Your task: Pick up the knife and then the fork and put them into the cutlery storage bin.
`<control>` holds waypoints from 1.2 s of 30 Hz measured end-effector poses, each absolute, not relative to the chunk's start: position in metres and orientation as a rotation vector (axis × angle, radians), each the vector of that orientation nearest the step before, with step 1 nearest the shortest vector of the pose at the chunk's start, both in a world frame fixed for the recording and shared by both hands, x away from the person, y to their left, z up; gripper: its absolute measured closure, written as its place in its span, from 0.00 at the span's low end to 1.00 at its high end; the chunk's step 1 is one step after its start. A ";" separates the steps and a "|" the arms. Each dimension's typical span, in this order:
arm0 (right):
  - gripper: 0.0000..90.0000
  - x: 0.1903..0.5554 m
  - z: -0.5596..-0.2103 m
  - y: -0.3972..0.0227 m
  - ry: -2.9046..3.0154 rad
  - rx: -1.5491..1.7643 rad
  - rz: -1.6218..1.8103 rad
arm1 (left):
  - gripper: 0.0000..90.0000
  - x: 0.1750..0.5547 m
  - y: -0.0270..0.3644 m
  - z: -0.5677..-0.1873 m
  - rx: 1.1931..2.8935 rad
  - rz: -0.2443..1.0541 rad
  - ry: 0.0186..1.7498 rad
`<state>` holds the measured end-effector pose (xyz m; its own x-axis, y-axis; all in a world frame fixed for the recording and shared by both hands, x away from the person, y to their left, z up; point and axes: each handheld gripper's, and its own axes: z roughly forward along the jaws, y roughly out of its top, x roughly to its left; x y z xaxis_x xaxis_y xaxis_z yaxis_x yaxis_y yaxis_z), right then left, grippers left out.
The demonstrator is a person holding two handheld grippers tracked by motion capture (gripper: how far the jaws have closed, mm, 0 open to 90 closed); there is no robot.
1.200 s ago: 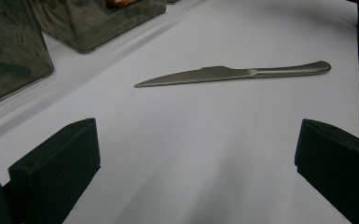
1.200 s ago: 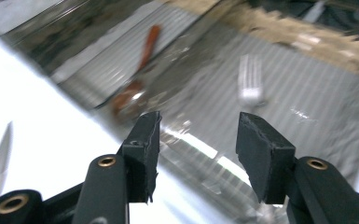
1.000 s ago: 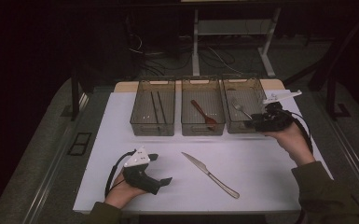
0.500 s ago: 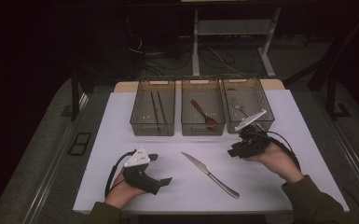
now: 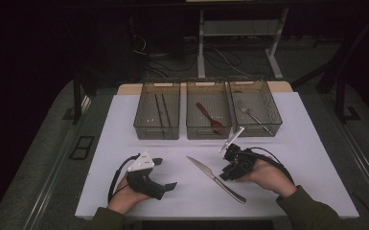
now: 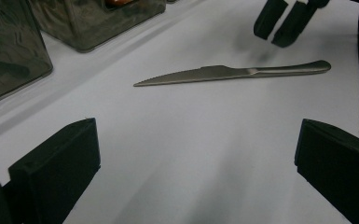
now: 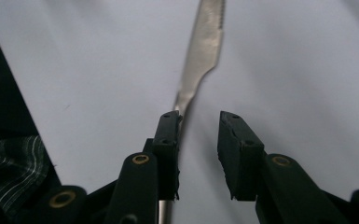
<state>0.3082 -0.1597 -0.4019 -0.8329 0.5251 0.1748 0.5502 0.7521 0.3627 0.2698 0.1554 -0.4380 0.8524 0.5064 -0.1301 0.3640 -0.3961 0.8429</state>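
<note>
White-covered worktop (image 5: pixel 124 139), dark room behind; right gripper closing in on a table knife.

Near edge: left gripper (image 5: pixel 165 173) rests on the sheet at about 7 o'clock, jaws wide with nothing between them, parked clear so the centre stays free. Knife (image 5: pixel 215 178) lies flat at about 6 o'clock, serrated blade toward 10 o'clock, handle toward 4 o'clock. Right gripper (image 5: pixel 226 165) sits low over the handle neck; its jaws have just been closing and now stand narrow. In the right gripper view the handle (image 7: pixel 182 105) runs under the left-hand jaw rather than between the two; no grip yet, probably wants a small sideways correction. Far side, 12 o'clock: three clear bins, holding chopsticks (image 5: pixel 161 112), red spoon (image 5: pixel 209 117), fork (image 5: pixel 249 113), so likely cutlery sorting.
</note>
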 end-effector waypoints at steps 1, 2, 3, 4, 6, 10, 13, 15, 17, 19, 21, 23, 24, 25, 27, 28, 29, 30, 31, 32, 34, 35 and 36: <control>0.76 0.307 -0.404 -0.157 -2.883 -0.876 -0.617 | 0.00 0.270 0.155 -0.438 2.028 0.179 0.636; 0.77 0.306 -0.406 -0.155 -2.881 -0.866 -0.606 | 0.00 0.270 0.155 -0.438 2.028 0.179 0.636; 0.77 0.306 -0.408 -0.152 -2.889 -0.851 -0.590 | 0.00 0.270 0.155 -0.438 2.028 0.179 0.636; 0.78 0.305 -0.410 -0.150 -2.889 -0.850 -0.573 | 0.00 0.270 0.155 -0.438 2.028 0.179 0.635; 0.79 0.305 -0.413 -0.148 -2.901 -0.828 -0.548 | 0.00 0.270 0.155 -0.438 2.027 0.179 0.636; 0.79 0.303 -0.417 -0.142 -2.902 -0.810 -0.511 | 0.00 0.270 0.155 -0.438 2.029 0.179 0.634; 0.79 0.301 -0.419 -0.139 -2.930 -0.812 -0.464 | 0.00 0.270 0.155 -0.438 2.029 0.178 0.633; 0.79 0.301 -0.420 -0.137 -2.943 -0.806 -0.436 | 0.00 0.270 0.155 -0.438 2.030 0.177 0.633; 0.79 0.300 -0.420 -0.136 -2.950 -0.808 -0.421 | 0.00 0.270 0.154 -0.439 2.029 0.177 0.633; 0.79 0.300 -0.420 -0.133 -2.954 -0.813 -0.398 | 0.00 0.270 0.154 -0.439 2.029 0.176 0.633; 0.79 0.301 -0.420 -0.131 -2.964 -0.812 -0.368 | 0.00 0.270 0.154 -0.439 2.029 0.176 0.632; 0.80 0.301 -0.420 -0.128 -2.970 -0.816 -0.344 | 0.00 0.270 0.154 -0.439 2.028 0.176 0.633; 0.82 0.300 -0.420 -0.127 -2.983 -0.811 -0.333 | 0.00 0.270 0.154 -0.439 2.029 0.176 0.633; 0.84 0.300 -0.419 -0.126 -2.995 -0.811 -0.315 | 0.00 0.270 0.154 -0.439 2.028 0.175 0.632; 0.87 0.300 -0.419 -0.125 -3.012 -0.804 -0.303 | 0.00 0.270 0.154 -0.439 2.029 0.176 0.632; 0.87 0.300 -0.419 -0.125 -3.011 -0.799 -0.304 | 0.00 0.270 0.154 -0.439 2.029 0.176 0.633; 0.87 0.301 -0.419 -0.125 -3.005 -0.798 -0.307 | 0.00 0.270 0.154 -0.439 2.028 0.176 0.632; 0.87 0.301 -0.419 -0.125 -3.002 -0.794 -0.309 | 0.00 0.270 0.154 -0.439 2.028 0.176 0.633; 0.87 0.301 -0.419 -0.126 -3.001 -0.787 -0.309 | 0.00 0.270 0.154 -0.439 2.029 0.175 0.632; 0.87 0.302 -0.420 -0.126 -3.001 -0.780 -0.309 | 0.00 0.270 0.153 -0.439 2.030 0.176 0.632; 0.87 0.301 -0.420 -0.125 -3.013 -0.771 -0.308 | 0.00 0.270 0.153 -0.439 2.033 0.176 0.630; 0.88 0.300 -0.419 -0.125 -3.024 -0.763 -0.302 | 0.00 0.270 0.153 -0.439 2.034 0.176 0.630; 0.88 0.300 -0.420 -0.124 -3.038 -0.760 -0.301 | 0.00 0.269 0.153 -0.439 2.034 0.175 0.629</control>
<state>0.2997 -0.1245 -0.4198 -0.8833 0.4669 0.0418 0.4660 0.8650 0.1859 0.2695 0.1527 -0.4390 0.8566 0.4997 -0.1288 0.3614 -0.4028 0.8409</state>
